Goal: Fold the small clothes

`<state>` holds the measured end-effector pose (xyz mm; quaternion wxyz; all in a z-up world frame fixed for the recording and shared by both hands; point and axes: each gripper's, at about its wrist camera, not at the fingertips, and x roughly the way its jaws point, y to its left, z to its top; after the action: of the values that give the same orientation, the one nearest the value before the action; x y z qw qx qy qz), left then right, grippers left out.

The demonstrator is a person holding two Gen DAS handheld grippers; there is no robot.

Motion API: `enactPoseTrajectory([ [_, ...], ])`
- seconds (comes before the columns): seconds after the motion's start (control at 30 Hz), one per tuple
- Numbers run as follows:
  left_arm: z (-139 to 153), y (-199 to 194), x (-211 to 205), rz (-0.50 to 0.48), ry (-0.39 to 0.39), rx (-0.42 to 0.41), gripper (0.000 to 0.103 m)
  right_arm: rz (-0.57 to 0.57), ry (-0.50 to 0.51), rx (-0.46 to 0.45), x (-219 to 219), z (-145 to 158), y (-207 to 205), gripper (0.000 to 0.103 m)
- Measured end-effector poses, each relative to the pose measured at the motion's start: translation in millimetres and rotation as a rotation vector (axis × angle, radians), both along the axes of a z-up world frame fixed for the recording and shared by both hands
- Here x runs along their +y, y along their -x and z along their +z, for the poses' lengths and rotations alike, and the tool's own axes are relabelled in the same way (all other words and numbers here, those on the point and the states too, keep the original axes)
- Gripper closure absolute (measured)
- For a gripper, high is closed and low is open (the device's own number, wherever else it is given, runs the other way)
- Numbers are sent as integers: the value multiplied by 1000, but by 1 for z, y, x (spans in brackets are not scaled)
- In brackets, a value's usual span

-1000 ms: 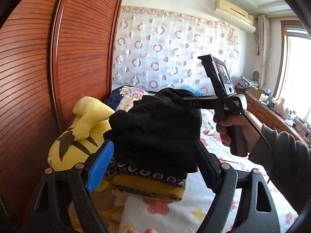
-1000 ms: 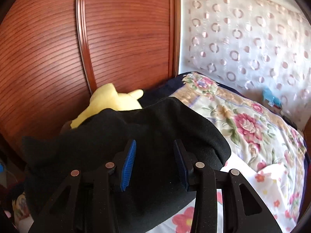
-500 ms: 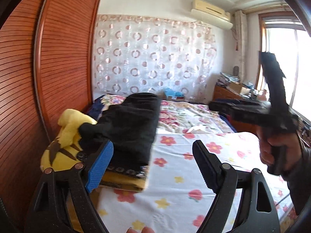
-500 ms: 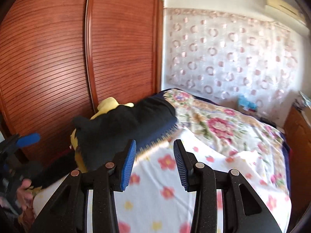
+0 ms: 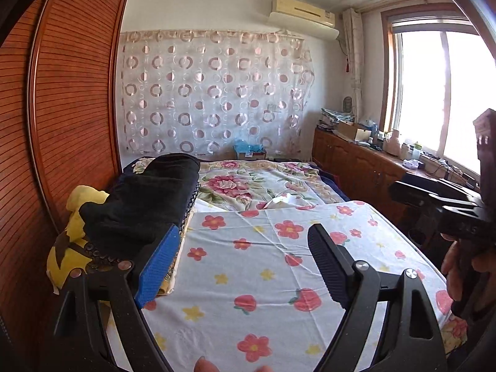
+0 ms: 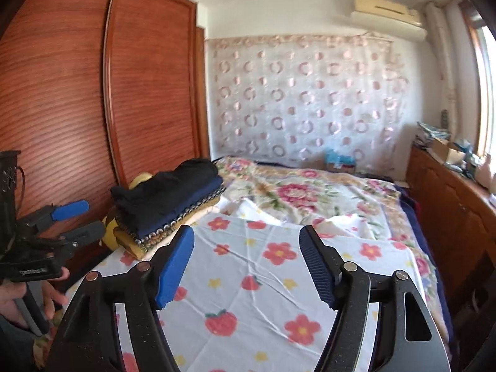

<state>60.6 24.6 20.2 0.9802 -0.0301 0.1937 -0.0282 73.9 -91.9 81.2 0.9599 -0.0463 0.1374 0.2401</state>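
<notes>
Beside the wardrobe, the folded black garment [image 6: 167, 190] tops the pile, off to the left of both grippers; left gripper [image 5: 245, 263] is nearer. Right gripper [image 6: 246, 263] has just been opening; both jaws stand released, empty.

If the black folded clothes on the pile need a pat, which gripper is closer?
Probably the left gripper: the pile topped by folded black clothes lies just beyond its blue finger. The right gripper faces bare flowered bedsheet.

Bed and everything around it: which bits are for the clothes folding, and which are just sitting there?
For the folding:
- stack of folded clothes
- left hand-held gripper
- right hand-held gripper

Just lying about:
- yellow plush toy
- floral quilt
- clutter on the cabinet
</notes>
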Motion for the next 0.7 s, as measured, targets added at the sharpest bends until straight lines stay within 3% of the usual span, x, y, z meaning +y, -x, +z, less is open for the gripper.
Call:
enactPoseTrajectory([
  [0.4, 13, 10, -31, 7, -34, -25, 18, -174, -62, -40, 1, -20, 72, 29],
  [0.7, 11, 10, -42, -19, -49, -11, 18, -216, -77, -22, 21, -27, 72, 29],
])
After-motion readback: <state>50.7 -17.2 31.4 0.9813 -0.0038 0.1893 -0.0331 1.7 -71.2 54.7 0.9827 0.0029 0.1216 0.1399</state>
